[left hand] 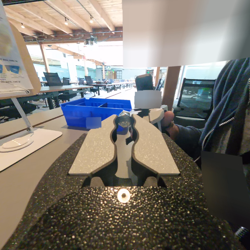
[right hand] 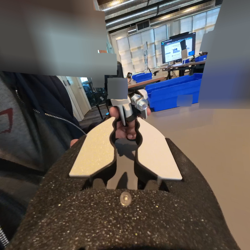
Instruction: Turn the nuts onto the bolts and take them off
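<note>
**Bolt clamped in the left gripper, held in the air near the blue bin**

Both grippers are held above a grey table point(left hand: 40, 155), whose near surface lies bare beneath them. In the left wrist view, a blue bin point(left hand: 83, 112) with inner dividers is seen on the table just beyond the fingertips, its near wall close behind the bolt. To the left, a white stand base point(left hand: 33, 140) with a slanted post and a paper sheet is seen; open table is left between it and the bin. On the right, the room is bounded by a person's dark zipped jacket point(left hand: 227, 108).

The left gripper point(left hand: 124, 119) is closed on a silver bolt point(left hand: 123, 121): the bolt is pinched between the two tips, and a nut point(left hand: 124, 113) is seen on it at the far end. Just right of it, the white fingers of the other gripper and a hand point(left hand: 169, 121) are seen.

In the right wrist view, the right gripper point(right hand: 125, 120) is seen with a gap between its tips and nothing held in it. Beyond it, the left gripper point(right hand: 133, 106) is seen in a hand point(right hand: 125, 129), with the bolt point(right hand: 140, 103) and its nut point(right hand: 135, 99) sticking out toward the right. The blue bin point(right hand: 169, 93) is seen farther right, on the table point(right hand: 202, 135).
</note>
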